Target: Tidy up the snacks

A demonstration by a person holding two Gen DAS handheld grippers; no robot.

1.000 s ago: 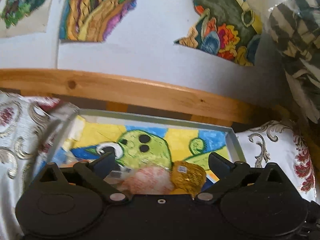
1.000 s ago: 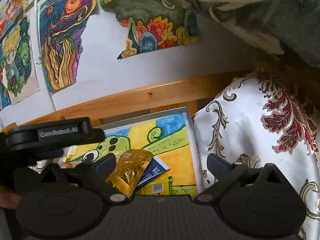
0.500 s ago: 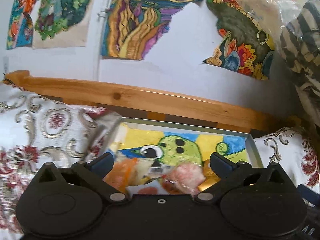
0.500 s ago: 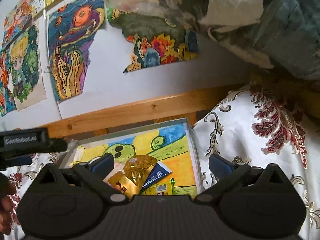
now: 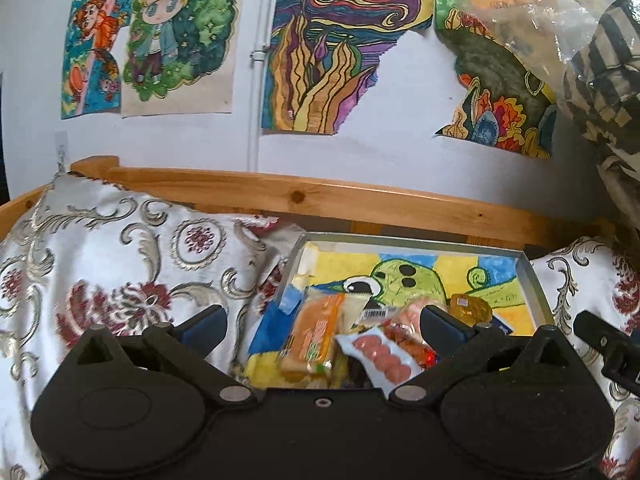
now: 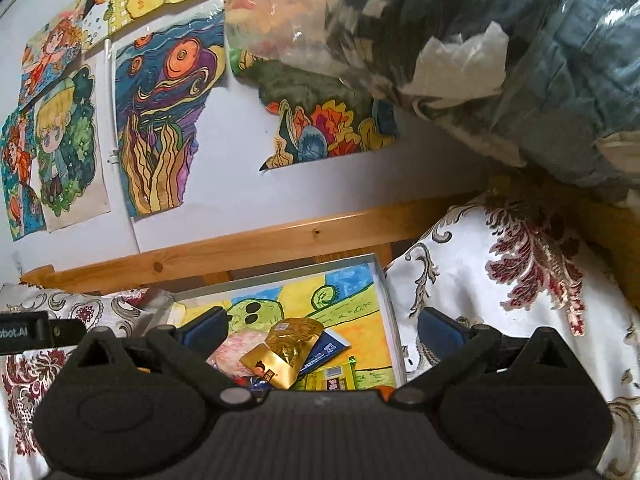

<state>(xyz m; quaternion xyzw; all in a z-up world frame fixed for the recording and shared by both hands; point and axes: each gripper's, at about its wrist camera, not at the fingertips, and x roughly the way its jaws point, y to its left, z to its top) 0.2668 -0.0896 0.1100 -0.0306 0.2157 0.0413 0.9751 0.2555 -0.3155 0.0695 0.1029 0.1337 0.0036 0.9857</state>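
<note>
A shallow grey-rimmed tray [image 5: 532, 280] with a painted green cartoon floor lies between two patterned cushions. In it lie several snack packets: an orange bread packet [image 5: 314, 332], a white packet printed with pink slices [image 5: 376, 354], a pinkish packet [image 5: 408, 318] and a gold pouch [image 5: 470, 309]. My left gripper [image 5: 322, 326] hovers open above the tray's near end, holding nothing. The right wrist view shows the tray rim [image 6: 384, 292], the gold pouch [image 6: 288, 348], a blue packet [image 6: 326, 350] and a yellow-green packet [image 6: 332, 378]. My right gripper [image 6: 323, 326] is open and empty over them.
A wooden bed rail [image 5: 320, 196] runs behind the tray, under a wall of coloured drawings [image 5: 332, 48]. Floral cushions flank the tray on the left [image 5: 120, 264] and on the right [image 6: 520, 280]. A plastic bag of folded clothes [image 6: 500, 52] hangs over the right side.
Both grippers have pulled back and risen from the tray, still open. The left view has swung leftward, so more packets and the left cushion now show.
</note>
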